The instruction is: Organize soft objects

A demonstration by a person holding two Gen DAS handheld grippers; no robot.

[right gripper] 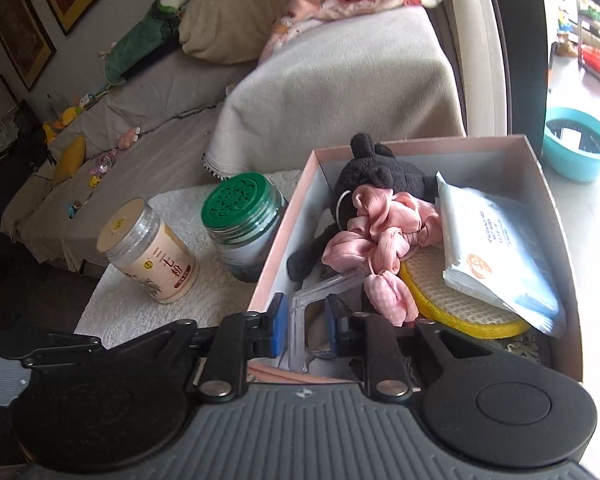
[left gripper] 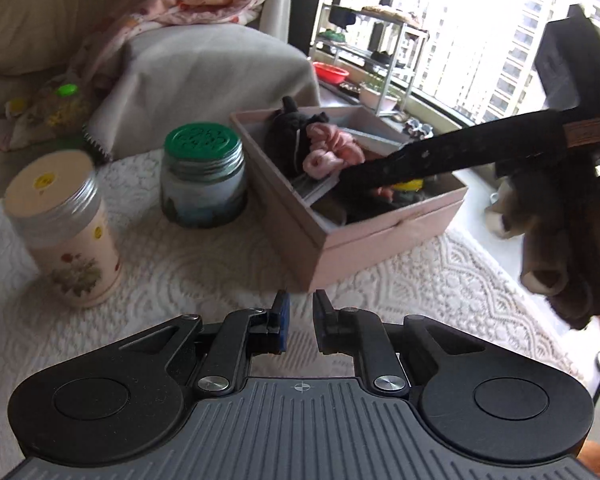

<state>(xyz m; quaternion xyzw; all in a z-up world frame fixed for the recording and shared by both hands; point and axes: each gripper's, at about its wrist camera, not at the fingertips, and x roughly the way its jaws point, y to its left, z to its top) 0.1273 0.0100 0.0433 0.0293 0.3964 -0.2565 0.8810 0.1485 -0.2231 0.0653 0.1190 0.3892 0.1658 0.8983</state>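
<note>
Pink box point(right gripper: 540, 184) sat on the white lace cloth point(left gripper: 204, 264), already loaded: black plush toy point(right gripper: 380, 180) at the far end, pink satin scrunchie point(right gripper: 380, 240) on top of it, a white-and-blue soft packet point(right gripper: 496, 248) lying over a yellow-rimmed mesh pad point(right gripper: 432, 292). Most of the soft things appeared to be in — judged near the end of the sort.

Right gripper point(right gripper: 306, 320) was lowered inside the near end of the box, jaws parted a moderate gap with a clear plastic piece point(right gripper: 320, 284) between them; whether they pinched it could not be told.

Left gripper point(left gripper: 300, 320) hung over the cloth just short of the box corner, narrowly parted, holding nothing.

Two jars — cream one point(left gripper: 60, 224), green-lidded one point(left gripper: 202, 176) — stood beside the box, not soft, probably left out.
</note>
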